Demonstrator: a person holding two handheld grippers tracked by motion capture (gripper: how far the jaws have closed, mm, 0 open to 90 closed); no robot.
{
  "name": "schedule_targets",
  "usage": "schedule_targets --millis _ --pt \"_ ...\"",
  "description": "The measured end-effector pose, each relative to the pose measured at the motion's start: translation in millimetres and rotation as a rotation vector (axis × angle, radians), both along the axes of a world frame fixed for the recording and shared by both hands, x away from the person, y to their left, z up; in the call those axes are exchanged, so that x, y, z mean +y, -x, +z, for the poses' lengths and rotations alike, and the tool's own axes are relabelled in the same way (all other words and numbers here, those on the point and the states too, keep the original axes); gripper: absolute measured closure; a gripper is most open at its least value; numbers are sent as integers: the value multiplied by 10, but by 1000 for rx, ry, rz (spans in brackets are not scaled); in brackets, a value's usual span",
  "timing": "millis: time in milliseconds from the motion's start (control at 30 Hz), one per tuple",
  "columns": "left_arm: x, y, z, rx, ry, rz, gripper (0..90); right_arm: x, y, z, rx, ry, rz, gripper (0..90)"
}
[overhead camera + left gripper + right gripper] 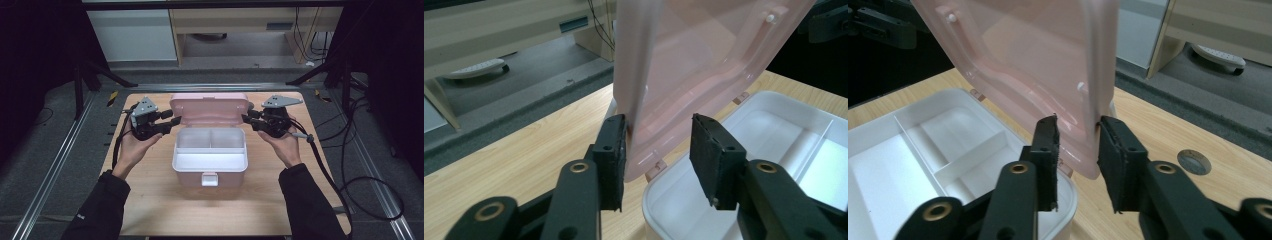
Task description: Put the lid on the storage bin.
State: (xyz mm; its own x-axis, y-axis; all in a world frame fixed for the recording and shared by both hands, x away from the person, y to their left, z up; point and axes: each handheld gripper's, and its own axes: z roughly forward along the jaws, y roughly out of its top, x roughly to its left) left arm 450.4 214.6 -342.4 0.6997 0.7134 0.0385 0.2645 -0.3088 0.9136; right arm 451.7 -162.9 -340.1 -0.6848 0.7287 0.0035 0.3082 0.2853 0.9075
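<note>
Left tongs [172,123], right tongs [247,121]: flanking raised pink lid [209,106].
Pink box [210,165] mid-surface [150,200], white tray [210,161] inside. Left tongs open, one pad touching the lid's edge; right tongs straddling the opposite edge, grip uncertain.

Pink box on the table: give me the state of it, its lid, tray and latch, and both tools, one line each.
Pink box: open, upright on the table.
Lid: raised, standing up at the back.
White tray: seated in the box, compartments empty.
Latch: undone, hanging at the front.
Left tool: at the lid's left edge, one pad touching, not clamped.
Right tool: straddling the lid's right edge; grip unclear.
</note>
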Motion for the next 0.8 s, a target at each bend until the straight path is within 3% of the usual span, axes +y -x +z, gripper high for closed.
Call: schedule_targets --millis 167,300,800 --pt "2 53 24 25 -1 19 637 -24 44 -9 7 -7 7 757" --pt "-3 95 31 21 -13 26 675 -31 88 -15 13 -5 15 775" --pt "-2 357 -89 12 -74 1 667 -50 332 -81 8 36 60 782"
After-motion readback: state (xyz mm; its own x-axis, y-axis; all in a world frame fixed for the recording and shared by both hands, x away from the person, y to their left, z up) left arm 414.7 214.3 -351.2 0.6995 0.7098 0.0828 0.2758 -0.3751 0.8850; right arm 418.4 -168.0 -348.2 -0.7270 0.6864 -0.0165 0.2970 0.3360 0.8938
